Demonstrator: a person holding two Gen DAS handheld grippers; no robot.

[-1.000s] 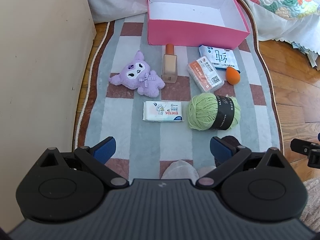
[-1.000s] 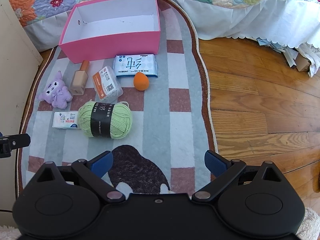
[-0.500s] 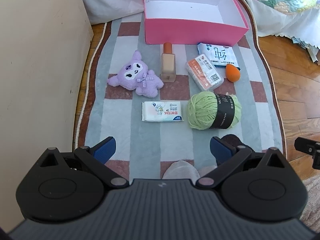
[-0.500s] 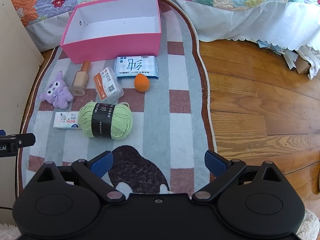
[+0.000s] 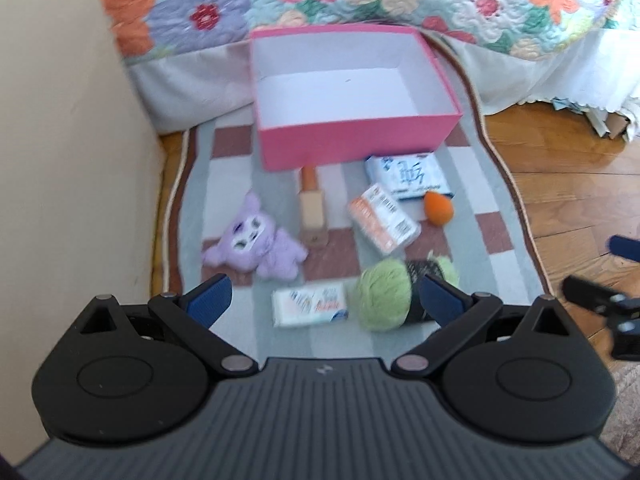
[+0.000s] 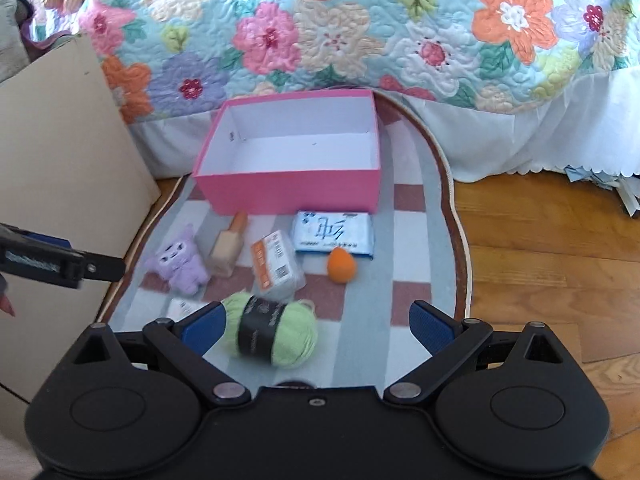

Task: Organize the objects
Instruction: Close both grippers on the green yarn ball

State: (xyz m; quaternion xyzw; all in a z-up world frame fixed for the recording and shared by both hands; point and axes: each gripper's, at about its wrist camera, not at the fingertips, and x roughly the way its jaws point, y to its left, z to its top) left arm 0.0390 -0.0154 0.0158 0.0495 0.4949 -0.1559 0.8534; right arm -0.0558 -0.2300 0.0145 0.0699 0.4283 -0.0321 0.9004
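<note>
An empty pink box [image 5: 352, 140] [image 6: 292, 190] stands at the far end of a checked rug. In front of it lie a purple plush [image 5: 256, 244] [image 6: 178, 266], a foundation bottle [image 5: 312, 210] [image 6: 228, 248], an orange-labelled pack [image 5: 382, 220] [image 6: 278, 266], a blue-white tissue pack [image 5: 406, 174] [image 6: 334, 234], an orange sponge [image 5: 438, 208] [image 6: 341, 266], a small white tissue pack [image 5: 310, 304] and a green yarn ball [image 5: 386, 300] [image 6: 276, 332]. My left gripper [image 5: 324, 300] is open and empty above the small pack. My right gripper [image 6: 316, 326] is open and empty above the yarn.
A beige panel [image 5: 68, 160] [image 6: 60, 184] stands along the rug's left side. A bed with a flowered quilt [image 6: 340, 28] and white skirt is behind the box. Wooden floor [image 6: 552, 264] lies to the right of the rug [image 6: 408, 276].
Both grippers have dropped lower and tilted up toward the box and bed. The objects have not moved. Both jaws stay open.
</note>
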